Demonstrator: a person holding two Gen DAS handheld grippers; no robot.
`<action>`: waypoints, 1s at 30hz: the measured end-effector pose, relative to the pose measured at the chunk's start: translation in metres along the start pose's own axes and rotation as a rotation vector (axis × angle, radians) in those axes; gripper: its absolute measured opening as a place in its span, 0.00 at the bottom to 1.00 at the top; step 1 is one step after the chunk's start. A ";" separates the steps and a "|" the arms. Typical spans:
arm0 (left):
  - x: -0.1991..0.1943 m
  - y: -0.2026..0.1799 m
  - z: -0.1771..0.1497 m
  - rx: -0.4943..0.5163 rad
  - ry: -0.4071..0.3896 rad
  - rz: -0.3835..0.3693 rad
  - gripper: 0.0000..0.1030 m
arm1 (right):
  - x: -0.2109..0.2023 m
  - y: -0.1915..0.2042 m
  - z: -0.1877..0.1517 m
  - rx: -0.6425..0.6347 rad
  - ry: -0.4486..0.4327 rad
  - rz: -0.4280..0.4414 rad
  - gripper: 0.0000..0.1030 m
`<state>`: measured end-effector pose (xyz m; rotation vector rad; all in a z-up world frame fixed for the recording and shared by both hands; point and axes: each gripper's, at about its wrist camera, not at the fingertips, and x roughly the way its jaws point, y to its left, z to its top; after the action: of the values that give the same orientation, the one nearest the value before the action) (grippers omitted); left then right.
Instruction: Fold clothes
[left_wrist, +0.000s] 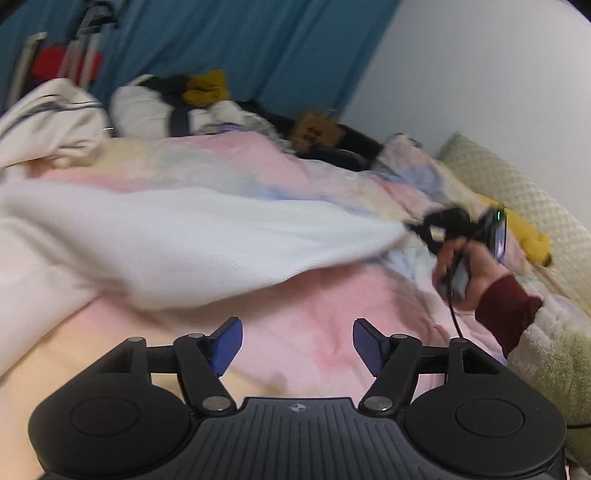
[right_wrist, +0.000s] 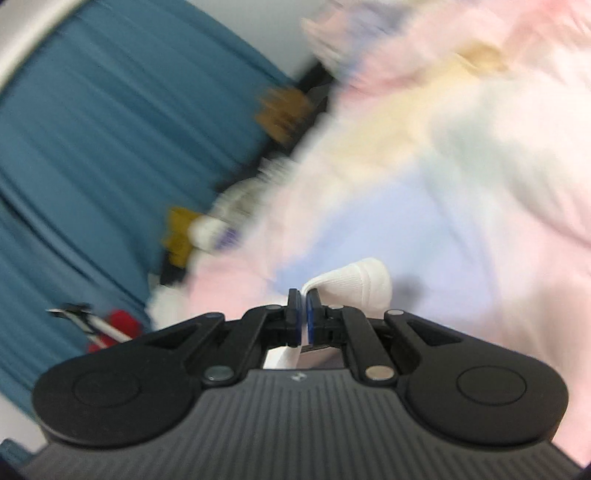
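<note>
A white knit garment (left_wrist: 177, 236) stretches across the pastel pink bedspread (left_wrist: 314, 332) in the left wrist view. My right gripper (left_wrist: 417, 227) pinches its right end and holds it lifted off the bed. In the right wrist view my right gripper (right_wrist: 303, 314) is shut on a bunched white cuff of the garment (right_wrist: 354, 282); that view is blurred. My left gripper (left_wrist: 297, 341) is open and empty, its blue pads (left_wrist: 229, 341) wide apart above the bedspread, just in front of the garment's lower edge.
A pile of clothes (left_wrist: 177, 107) and a cream garment (left_wrist: 48, 122) lie at the far side against a blue curtain (left_wrist: 221, 40). A brown plush toy (left_wrist: 314, 131), a quilted pillow (left_wrist: 517, 195) and a yellow item (left_wrist: 532, 240) are to the right.
</note>
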<state>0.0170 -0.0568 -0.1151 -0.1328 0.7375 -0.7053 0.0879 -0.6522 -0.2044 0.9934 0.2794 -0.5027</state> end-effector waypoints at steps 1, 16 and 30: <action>-0.009 0.009 0.002 -0.056 0.003 0.027 0.75 | 0.005 -0.006 -0.002 -0.009 0.012 -0.028 0.05; -0.060 0.194 -0.045 -1.225 -0.206 0.234 0.81 | 0.004 -0.010 -0.005 -0.005 0.002 -0.050 0.05; -0.132 0.212 0.009 -1.119 -0.396 0.435 0.07 | 0.001 -0.013 -0.008 0.013 -0.024 -0.071 0.05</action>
<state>0.0687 0.1879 -0.1072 -1.0658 0.6701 0.2164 0.0822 -0.6518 -0.2188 0.9915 0.2908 -0.5813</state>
